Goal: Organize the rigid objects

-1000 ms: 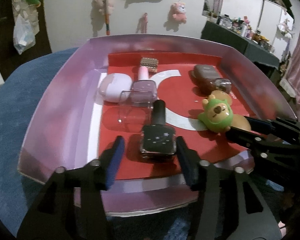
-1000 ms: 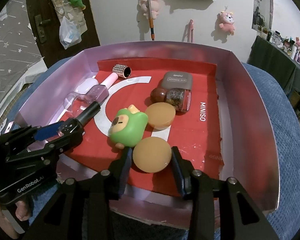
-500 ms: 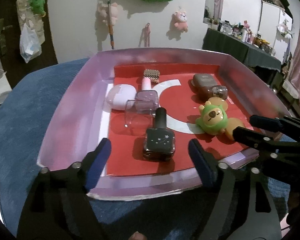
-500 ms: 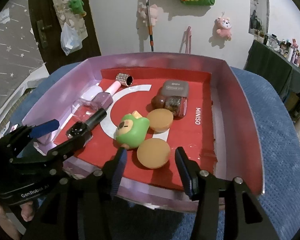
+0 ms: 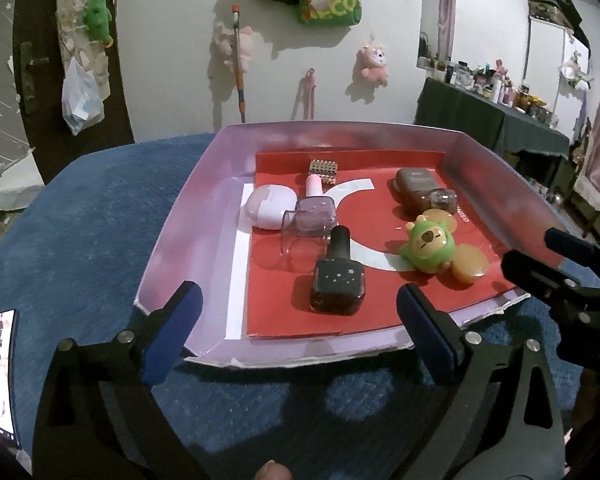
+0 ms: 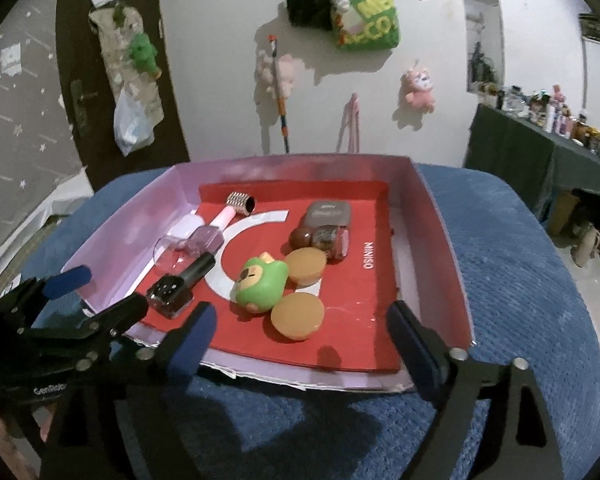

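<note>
Since a second ago we have let go and backed both grippers off the tray (image 5: pixel 188 248): left gripper (image 5: pixel 296 332) opening, empty, its dark nail polish bottle (image 5: pixel 337 276) lying lengthwise ahead, and right gripper (image 6: pixel 300 338) opening, empty, behind what looks like a tan disc (image 6: pixel 297 316).

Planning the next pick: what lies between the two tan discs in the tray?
Right wrist view: bare red tray liner separates the near disc from the far disc; the green bear toy sits beside the gap, against both discs.
</note>
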The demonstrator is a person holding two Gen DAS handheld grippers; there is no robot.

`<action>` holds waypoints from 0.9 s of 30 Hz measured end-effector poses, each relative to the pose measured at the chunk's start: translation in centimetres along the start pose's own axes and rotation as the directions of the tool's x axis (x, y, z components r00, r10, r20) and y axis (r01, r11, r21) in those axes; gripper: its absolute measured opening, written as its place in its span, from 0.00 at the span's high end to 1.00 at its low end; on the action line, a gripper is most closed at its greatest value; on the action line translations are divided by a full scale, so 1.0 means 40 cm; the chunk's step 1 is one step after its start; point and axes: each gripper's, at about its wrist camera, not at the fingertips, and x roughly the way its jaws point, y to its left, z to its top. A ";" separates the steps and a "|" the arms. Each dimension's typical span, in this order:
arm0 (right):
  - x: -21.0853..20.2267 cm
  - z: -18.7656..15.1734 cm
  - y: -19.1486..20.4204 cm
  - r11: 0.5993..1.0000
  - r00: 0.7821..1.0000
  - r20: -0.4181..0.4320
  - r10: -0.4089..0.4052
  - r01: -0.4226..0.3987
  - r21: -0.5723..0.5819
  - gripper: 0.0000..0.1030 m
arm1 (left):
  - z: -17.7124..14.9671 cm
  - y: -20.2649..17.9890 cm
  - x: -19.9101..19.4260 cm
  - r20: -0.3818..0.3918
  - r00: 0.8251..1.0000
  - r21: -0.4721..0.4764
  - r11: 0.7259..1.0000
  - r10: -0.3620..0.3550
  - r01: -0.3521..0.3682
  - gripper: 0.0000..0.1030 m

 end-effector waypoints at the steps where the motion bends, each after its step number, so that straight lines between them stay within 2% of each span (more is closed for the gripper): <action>1: -0.002 -0.005 0.000 1.000 1.000 0.008 -0.008 0.008 0.003 0.08 | -0.003 0.001 -0.002 0.002 1.000 0.002 1.000 0.003 -0.003 0.04; 9: -0.016 -0.041 0.010 0.997 0.995 0.071 -0.070 0.068 0.021 0.00 | -0.024 0.011 0.002 -0.006 1.000 -0.007 1.000 0.014 -0.014 0.04; 12: -0.009 -0.051 0.014 0.996 0.994 0.073 -0.086 0.084 0.018 0.00 | -0.030 0.016 0.005 -0.007 1.000 -0.011 1.000 0.007 -0.007 0.03; 14: -0.009 -0.051 0.013 0.996 0.994 0.071 -0.085 0.084 0.023 0.00 | -0.033 0.017 0.004 -0.001 1.000 -0.012 1.000 0.009 -0.009 0.00; 27: -0.012 -0.069 0.032 0.998 0.997 0.056 -0.060 0.059 0.012 0.00 | -0.044 0.000 -0.001 0.024 0.999 0.020 0.999 0.038 -0.038 0.00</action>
